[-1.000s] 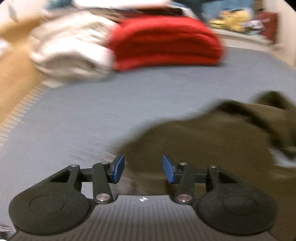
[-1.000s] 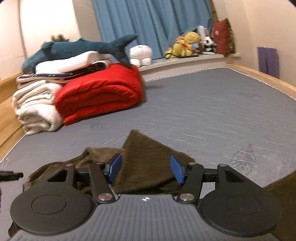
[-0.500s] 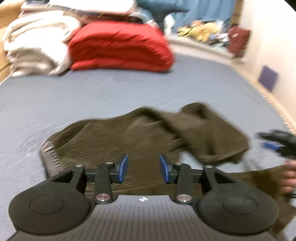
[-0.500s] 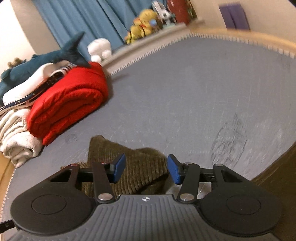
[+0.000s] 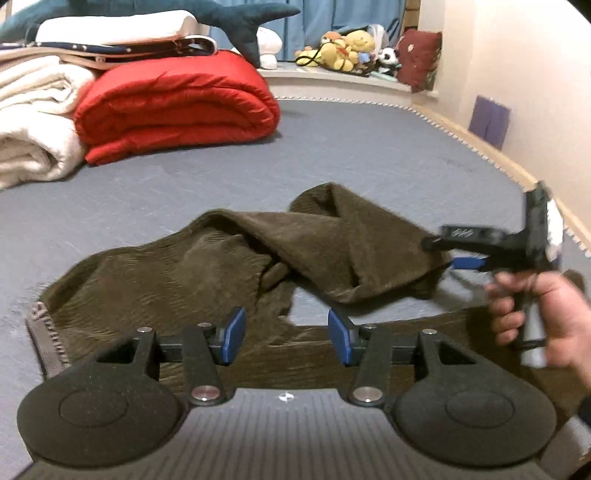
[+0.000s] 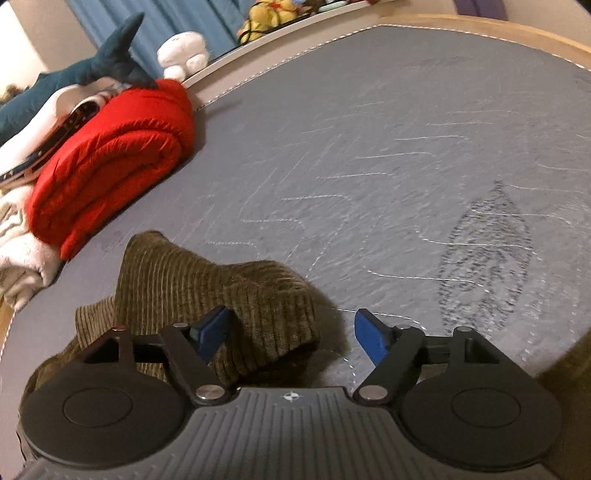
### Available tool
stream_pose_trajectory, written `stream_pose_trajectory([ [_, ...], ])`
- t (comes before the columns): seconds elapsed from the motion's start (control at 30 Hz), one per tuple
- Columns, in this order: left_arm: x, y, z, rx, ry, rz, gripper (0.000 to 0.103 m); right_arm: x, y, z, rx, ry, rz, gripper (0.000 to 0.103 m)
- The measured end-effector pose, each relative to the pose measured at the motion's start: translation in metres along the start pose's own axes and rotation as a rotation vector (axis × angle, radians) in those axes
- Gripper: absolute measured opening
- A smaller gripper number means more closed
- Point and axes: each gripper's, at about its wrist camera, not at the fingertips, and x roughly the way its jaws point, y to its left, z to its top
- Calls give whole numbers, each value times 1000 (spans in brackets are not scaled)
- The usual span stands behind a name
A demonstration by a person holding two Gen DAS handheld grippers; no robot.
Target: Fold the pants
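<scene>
Brown corduroy pants (image 5: 207, 266) lie crumpled on the grey mattress (image 5: 369, 155), waistband and zipper at the left, one leg folded over in a heap at the right. My left gripper (image 5: 286, 334) is open and empty, hovering just above the near part of the pants. My right gripper (image 6: 293, 334) is open, with the rolled leg end (image 6: 236, 291) lying between its fingers, near the left one. In the left wrist view the right gripper (image 5: 461, 258) sits at the right end of the folded leg, held by a hand.
A folded red quilt (image 5: 177, 107) and white blankets (image 5: 33, 122) are stacked at the far left, a plush shark (image 5: 236, 18) on top. Stuffed toys (image 5: 343, 50) line the far ledge. A wooden bed frame edge (image 6: 480, 29) runs along the right.
The left view has swung right and steadied over the pants. The right gripper has tilted down onto the rolled leg end and its fingers have spread wider.
</scene>
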Motion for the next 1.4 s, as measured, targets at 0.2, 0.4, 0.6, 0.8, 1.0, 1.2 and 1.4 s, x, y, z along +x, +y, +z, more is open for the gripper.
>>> stream_pose_trajectory([
  [0.2, -1, 13, 9, -22, -17, -4, 55, -2, 24, 0, -127, -27, 18, 22],
  [0.4, -11, 41, 20, -124, -50, 30, 55, -89, 108, -3, -367, -154, 151, 19],
  [0.6, -15, 85, 24, -255, -37, 81, 55, -117, 187, -97, -830, 94, 333, 28],
  [0.8, -17, 110, 26, -331, -15, 80, 55, -119, 141, -56, -551, 15, 384, 54],
  [1.0, -16, 106, 20, -312, -2, 72, 55, -95, 49, -5, 16, -52, 298, 60],
  [1.2, -11, 99, 15, -293, 13, 69, 55, -56, -4, -23, 301, 155, 111, 61],
  [1.4, -2, 95, 10, -280, 34, 76, 55, -18, 12, -42, 110, 223, 40, 61],
])
